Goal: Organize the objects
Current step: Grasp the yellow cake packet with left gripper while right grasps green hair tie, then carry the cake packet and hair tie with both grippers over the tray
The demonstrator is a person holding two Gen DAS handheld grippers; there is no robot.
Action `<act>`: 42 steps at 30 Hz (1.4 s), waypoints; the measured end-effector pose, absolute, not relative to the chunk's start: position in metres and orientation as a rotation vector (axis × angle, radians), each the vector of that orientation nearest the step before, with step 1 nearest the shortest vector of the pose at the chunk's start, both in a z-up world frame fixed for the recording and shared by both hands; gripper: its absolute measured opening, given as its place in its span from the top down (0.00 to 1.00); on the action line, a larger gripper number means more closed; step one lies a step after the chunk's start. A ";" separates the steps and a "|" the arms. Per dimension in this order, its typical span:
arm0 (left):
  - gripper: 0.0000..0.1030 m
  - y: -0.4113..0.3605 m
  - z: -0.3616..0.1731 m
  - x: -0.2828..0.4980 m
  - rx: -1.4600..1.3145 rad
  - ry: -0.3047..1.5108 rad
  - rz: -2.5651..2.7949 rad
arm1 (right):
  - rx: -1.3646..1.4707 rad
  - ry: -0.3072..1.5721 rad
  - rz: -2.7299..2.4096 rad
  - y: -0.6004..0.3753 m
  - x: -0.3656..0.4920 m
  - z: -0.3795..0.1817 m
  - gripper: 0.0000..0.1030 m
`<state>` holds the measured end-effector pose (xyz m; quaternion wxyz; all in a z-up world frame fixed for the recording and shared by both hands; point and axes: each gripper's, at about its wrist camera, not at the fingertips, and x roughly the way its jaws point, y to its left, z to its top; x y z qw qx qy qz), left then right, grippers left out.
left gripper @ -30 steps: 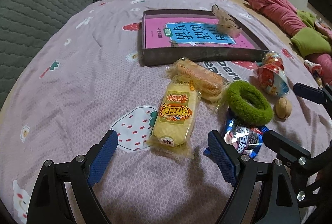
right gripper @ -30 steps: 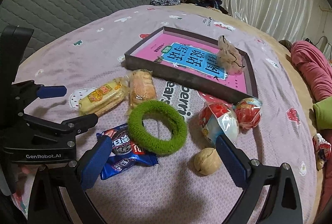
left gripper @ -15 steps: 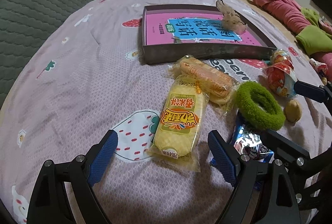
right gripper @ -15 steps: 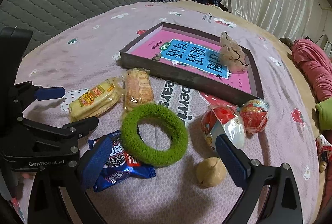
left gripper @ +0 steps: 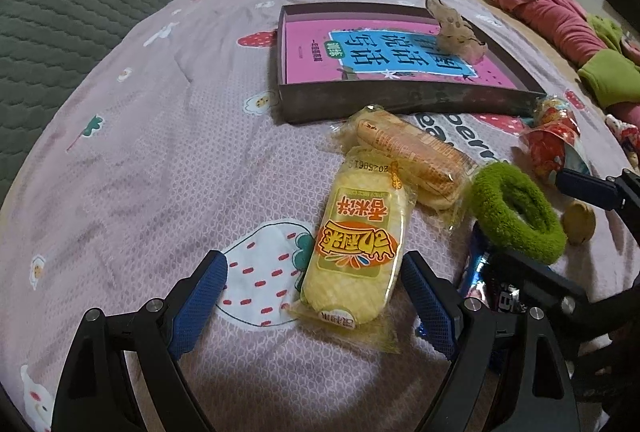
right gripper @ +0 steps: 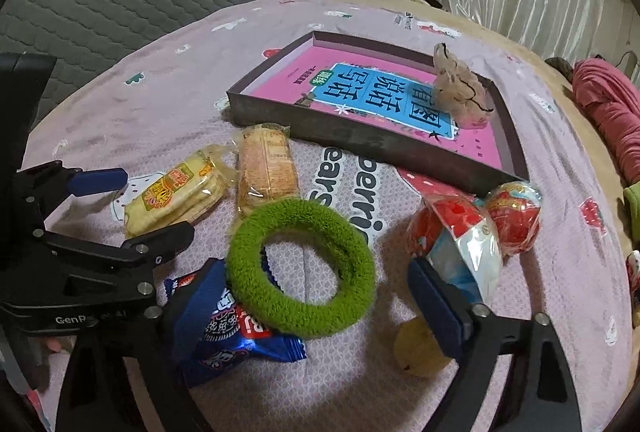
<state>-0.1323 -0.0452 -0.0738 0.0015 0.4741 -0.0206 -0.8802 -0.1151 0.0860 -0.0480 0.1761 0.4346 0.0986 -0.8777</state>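
Observation:
My left gripper (left gripper: 314, 306) is open, its fingers on either side of the near end of a yellow rice-cracker pack (left gripper: 356, 252), not touching it. An orange cracker pack (left gripper: 416, 160) lies beyond it. My right gripper (right gripper: 312, 304) is open, low over the green fuzzy ring (right gripper: 300, 268), the blue cookie packet (right gripper: 228, 332) and the walnut (right gripper: 420, 350). The dark shallow box (right gripper: 360, 136) holds a pink book (right gripper: 380, 96) and a beige scrunchie (right gripper: 460, 92). The left gripper also shows in the right wrist view (right gripper: 132, 204).
Two red-wrapped snacks (right gripper: 476, 232) lie right of the ring. A grey quilted headboard (left gripper: 60, 12) stands at the left. Pink and green clothes (left gripper: 560, 20) pile at the right edge of the purple bedsheet (left gripper: 160, 152).
Both grippers have moved forward and lower. The yellow pack now lies between my left fingers, and the ring, blue packet and walnut are closer to my right fingers.

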 end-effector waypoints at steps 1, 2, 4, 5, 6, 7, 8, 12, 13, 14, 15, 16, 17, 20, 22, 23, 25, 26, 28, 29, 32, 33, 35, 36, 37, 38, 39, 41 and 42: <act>0.13 -0.046 -0.074 -0.133 1.488 -0.064 -2.762 | 1.232 0.264 -2.479 0.087 -0.116 -0.049 0.17; 0.13 -0.046 -0.075 -0.134 1.489 -0.064 -2.759 | 1.233 0.251 -2.472 0.087 -0.117 -0.049 0.21; 0.13 -0.046 -0.078 -0.136 1.500 -0.064 -2.749 | 1.227 0.235 -2.462 0.086 -0.118 -0.049 0.29; 0.13 -0.047 -0.079 -0.137 1.499 -0.059 -2.750 | 1.224 0.239 -2.458 0.085 -0.118 -0.049 0.33; 0.13 -0.047 -0.080 -0.138 1.502 -0.057 -2.750 | 1.220 0.248 -2.459 0.084 -0.118 -0.049 0.34; 0.13 -0.047 -0.080 -0.138 1.504 -0.056 -2.749 | 1.212 0.262 -2.462 0.082 -0.117 -0.048 0.36; 0.13 -0.047 -0.081 -0.139 1.504 -0.054 -2.752 | 1.205 0.278 -2.463 0.081 -0.116 -0.048 0.39; 0.14 -0.046 -0.080 -0.140 1.503 -0.044 -2.764 | 1.193 0.300 -2.453 0.076 -0.116 -0.049 0.59; 0.15 -0.046 -0.080 -0.139 1.502 -0.041 -2.765 | 1.196 0.293 -2.442 0.075 -0.117 -0.049 0.63; 0.17 -0.045 -0.080 -0.139 1.506 -0.039 -2.770 | 1.200 0.289 -2.434 0.074 -0.117 -0.050 0.67; 0.22 -0.045 -0.080 -0.139 1.509 -0.035 -2.778 | 1.197 0.286 -2.429 0.073 -0.117 -0.050 0.69; 0.25 -0.044 -0.079 -0.139 1.513 -0.029 -2.788 | 1.192 0.278 -2.426 0.073 -0.117 -0.050 0.73; 0.32 -0.044 -0.078 -0.139 1.517 -0.025 -2.794 | 1.189 0.272 -2.424 0.073 -0.117 -0.049 0.76; 0.59 -0.042 -0.077 -0.137 1.512 -0.014 -2.811 | 1.190 0.241 -2.409 0.074 -0.116 -0.049 0.79; 0.60 -0.042 -0.076 -0.136 1.507 -0.013 -2.815 | 1.185 0.238 -2.410 0.075 -0.116 -0.048 0.79; 0.60 -0.042 -0.076 -0.136 1.507 -0.011 -2.816 | 1.182 0.235 -2.408 0.076 -0.116 -0.047 0.80; 0.60 -0.043 -0.076 -0.136 1.504 0.006 -2.816 | 1.177 0.226 -2.404 0.077 -0.115 -0.046 0.81; 0.60 -0.043 -0.075 -0.135 1.501 0.004 -2.815 | 1.178 0.222 -2.400 0.076 -0.115 -0.046 0.82; 0.61 -0.044 -0.072 -0.134 1.479 0.009 -2.819 | 1.173 0.218 -2.399 0.076 -0.115 -0.045 0.83; 0.61 -0.045 -0.071 -0.134 1.471 0.008 -2.824 | 1.172 0.216 -2.397 0.077 -0.114 -0.044 0.83; 0.61 -0.047 -0.065 -0.132 1.447 0.017 -2.835 | 1.160 0.210 -2.405 0.079 -0.111 -0.041 0.83; 0.61 -0.048 -0.064 -0.131 1.445 0.026 -2.838 | 1.155 0.208 -2.408 0.079 -0.111 -0.040 0.83; 0.61 -0.048 -0.062 -0.131 1.438 0.027 -2.843 | 1.148 0.201 -2.412 0.081 -0.110 -0.036 0.83; 0.61 -0.048 -0.060 -0.130 1.436 0.025 -2.844 | 1.142 0.199 -2.416 0.082 -0.109 -0.034 0.83; 0.61 -0.048 -0.059 -0.130 1.435 0.029 -2.848 | 1.135 0.194 -2.418 0.083 -0.108 -0.031 0.83; 0.61 -0.048 -0.057 -0.129 1.427 0.029 -2.854 | 1.130 0.192 -2.419 0.083 -0.107 -0.029 0.83; 0.61 -0.047 -0.055 -0.128 1.420 0.022 -2.858 | 1.125 0.191 -2.421 0.084 -0.107 -0.026 0.83; 0.61 -0.045 -0.051 -0.127 1.416 0.019 -2.869 | 1.111 0.186 -2.427 0.086 -0.105 -0.020 0.83; 0.61 -0.044 -0.049 -0.126 1.414 0.014 -2.872 | 1.105 0.179 -2.427 0.086 -0.104 -0.017 0.83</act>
